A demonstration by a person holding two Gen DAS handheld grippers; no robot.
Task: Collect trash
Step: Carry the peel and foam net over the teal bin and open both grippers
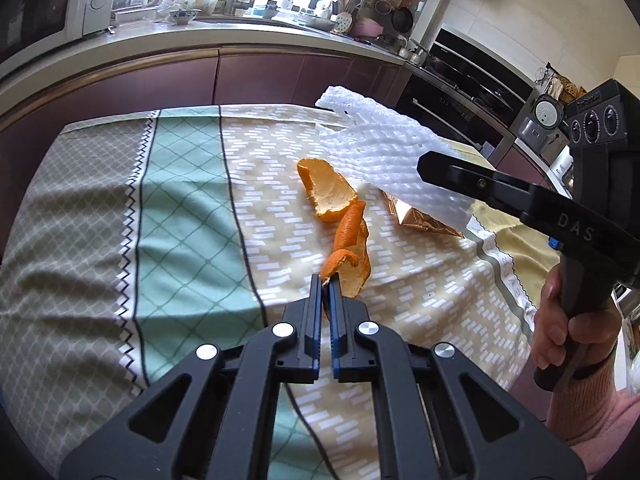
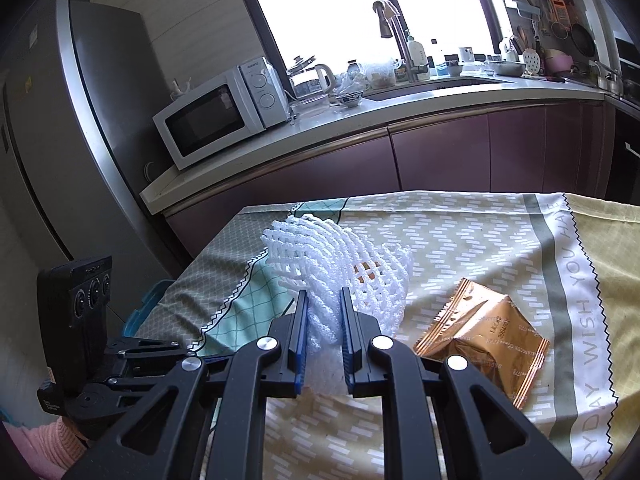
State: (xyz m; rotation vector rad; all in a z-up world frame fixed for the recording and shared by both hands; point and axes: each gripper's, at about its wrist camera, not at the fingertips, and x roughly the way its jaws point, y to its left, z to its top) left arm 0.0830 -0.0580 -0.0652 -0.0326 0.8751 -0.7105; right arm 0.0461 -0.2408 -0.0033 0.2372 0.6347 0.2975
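Note:
My left gripper (image 1: pixel 326 282) is shut on the near end of a curled orange peel (image 1: pixel 352 248) that lies on the patterned tablecloth (image 1: pixel 180 208). A second, cupped piece of orange peel (image 1: pixel 324 192) lies just beyond it. My right gripper (image 2: pixel 324 300) is shut on a white foam fruit net (image 2: pixel 336 256) and holds it above the cloth; the right gripper also shows in the left wrist view (image 1: pixel 428 168), with the net (image 1: pixel 376 144) hanging over the peels. A copper foil snack wrapper (image 2: pixel 484 336) lies on the cloth to the right, partly under the net in the left wrist view (image 1: pixel 424 220).
The table stands before a kitchen counter (image 2: pixel 400 108) with purple cabinets, a microwave (image 2: pixel 216 116), sink and dishes. A fridge (image 2: pixel 60 120) stands at the left. A blue-rimmed bin edge (image 2: pixel 144 308) shows beside the table's left side. An oven (image 1: pixel 460 80) is at the right.

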